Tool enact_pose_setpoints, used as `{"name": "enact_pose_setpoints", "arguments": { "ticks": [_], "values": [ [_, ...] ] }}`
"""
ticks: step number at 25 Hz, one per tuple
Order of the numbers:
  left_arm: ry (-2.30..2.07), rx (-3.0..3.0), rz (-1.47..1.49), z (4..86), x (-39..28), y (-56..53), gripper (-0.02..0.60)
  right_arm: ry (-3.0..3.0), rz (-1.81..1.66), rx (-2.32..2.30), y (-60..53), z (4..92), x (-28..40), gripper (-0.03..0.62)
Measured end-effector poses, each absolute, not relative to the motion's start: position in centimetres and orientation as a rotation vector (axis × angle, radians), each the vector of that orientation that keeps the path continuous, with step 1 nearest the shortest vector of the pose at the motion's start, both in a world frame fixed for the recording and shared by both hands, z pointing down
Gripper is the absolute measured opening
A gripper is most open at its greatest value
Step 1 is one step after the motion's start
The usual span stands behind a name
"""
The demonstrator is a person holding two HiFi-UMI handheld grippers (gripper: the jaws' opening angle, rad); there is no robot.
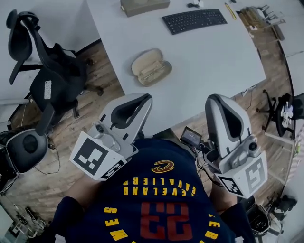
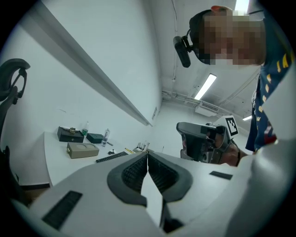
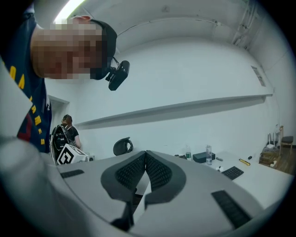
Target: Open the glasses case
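The beige glasses case (image 1: pixel 151 66) lies on the white table (image 1: pixel 204 61), near its front left edge. Its two halves are spread apart and the pale lining shows. My left gripper (image 1: pixel 145 97) hovers in front of the table edge, close to my chest, below the case and apart from it. Its jaws are shut with nothing between them, as the left gripper view (image 2: pixel 147 152) also shows. My right gripper (image 1: pixel 213 98) hangs to the right at about the same distance from the table. It is shut and empty too (image 3: pixel 146 152). Both point level.
A black keyboard (image 1: pixel 194 20) and a beige box (image 1: pixel 144 5) sit at the far side of the table. A black office chair (image 1: pixel 52 71) stands on the wooden floor to the left. A small screen device (image 1: pixel 191 136) hangs under the table edge.
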State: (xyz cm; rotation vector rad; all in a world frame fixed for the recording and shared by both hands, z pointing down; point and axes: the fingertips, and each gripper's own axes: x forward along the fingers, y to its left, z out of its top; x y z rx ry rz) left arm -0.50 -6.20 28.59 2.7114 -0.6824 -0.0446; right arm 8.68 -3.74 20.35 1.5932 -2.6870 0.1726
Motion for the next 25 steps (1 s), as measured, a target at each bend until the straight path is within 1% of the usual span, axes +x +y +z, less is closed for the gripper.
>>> {"name": "enact_pose_setpoints", "arguments": {
  "ticks": [12, 25],
  "values": [
    [-0.654, 2.723, 0.000, 28.9, 2.0, -5.7, 0.015, -2.700, 0.277, 1.606, -3.6, 22.4, 10.3, 0.017],
    [-0.674, 2.706, 0.005, 29.6, 2.2, -5.8, 0.015, -2.703, 0.286, 1.605, -3.8, 22.8, 10.6, 0.017]
  ]
}}
